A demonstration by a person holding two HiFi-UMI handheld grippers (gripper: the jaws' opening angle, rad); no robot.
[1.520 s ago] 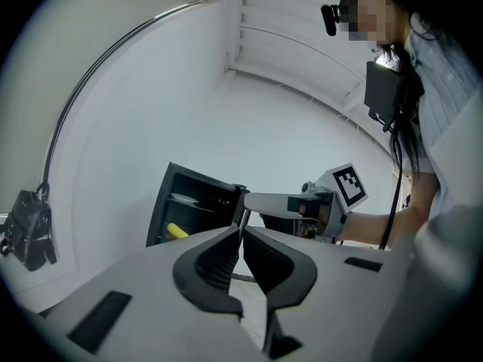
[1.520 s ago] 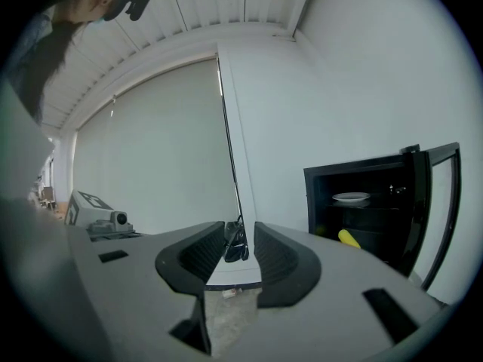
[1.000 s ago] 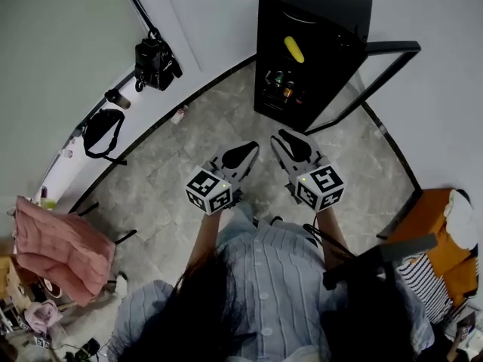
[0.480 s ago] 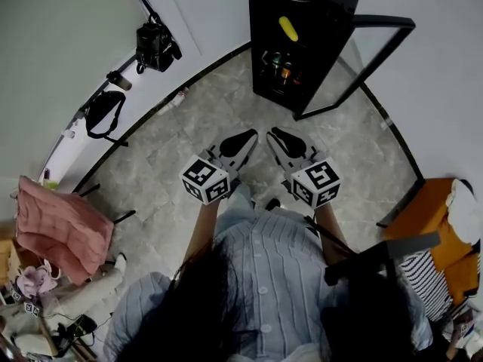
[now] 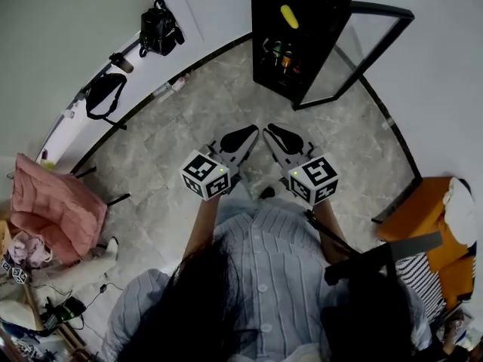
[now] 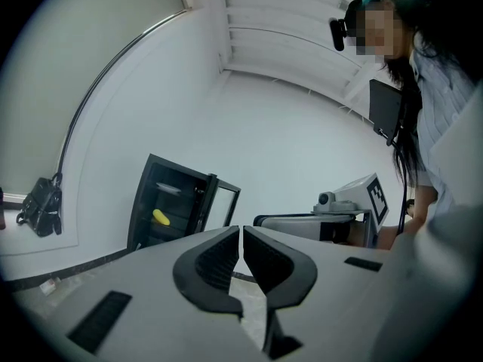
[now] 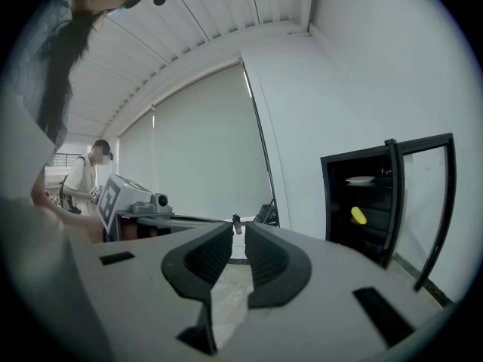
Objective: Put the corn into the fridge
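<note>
- Head view: the left gripper (image 5: 243,136) and the right gripper (image 5: 281,136) are held side by side over the grey floor (image 5: 189,111). Both have their jaws clenched and empty. Well ahead of the tips stands the black fridge (image 5: 260,29) with its glass door (image 5: 381,8) swung open. The yellow corn (image 5: 289,16) lies on an upper shelf inside, above some bottles (image 5: 281,51).
- Left gripper view: the jaws are pressed together with nothing between them. The fridge and corn sit ahead, left of the jaws and well apart.
- Right gripper view: the jaws are clenched on nothing. The corn lies ahead, right of the jaws, on the shelf below a white plate (image 7: 360,180).
</note>
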